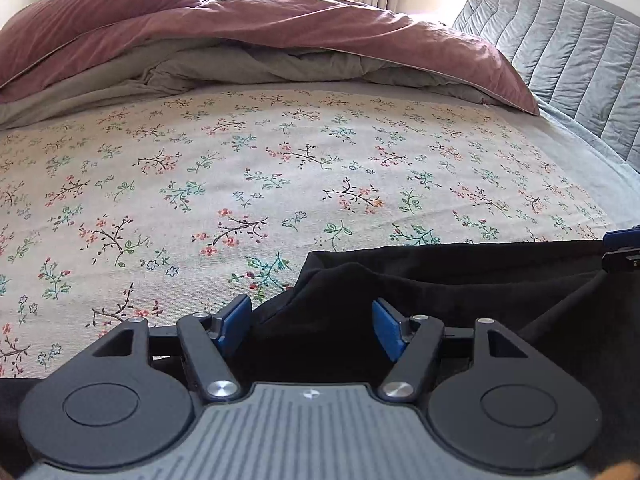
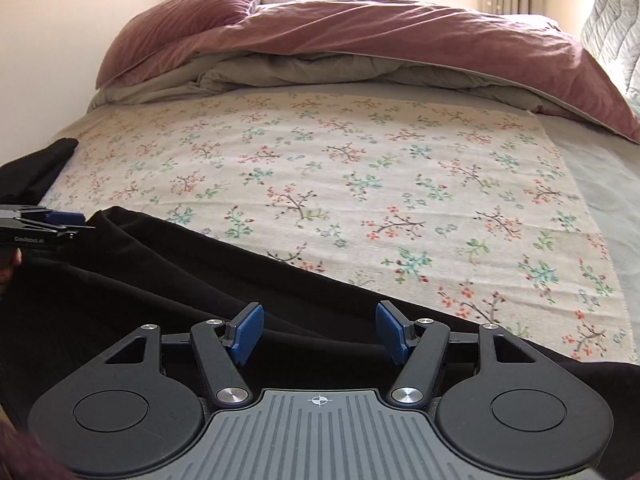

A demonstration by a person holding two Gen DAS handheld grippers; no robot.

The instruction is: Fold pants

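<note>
Black pants [image 1: 460,280] lie along the near edge of a floral bed sheet [image 1: 280,168]. My left gripper [image 1: 311,326] hovers over their left end, open, with loose black cloth under the gap and neither blue pad pressing on it. In the right wrist view the pants [image 2: 160,272] stretch from the left edge across the bottom. My right gripper [image 2: 320,332] is open above a raised fold of the cloth. Each gripper shows in the other's view: the right gripper [image 1: 620,246] at the far right, the left gripper [image 2: 52,220] at the far left.
A rumpled pink and grey duvet [image 1: 280,36] with a pink pillow [image 1: 100,4] is heaped at the far end of the bed. A grey quilted headboard [image 1: 572,68] rises on the right. A wall [image 2: 52,40] borders the bed's left side.
</note>
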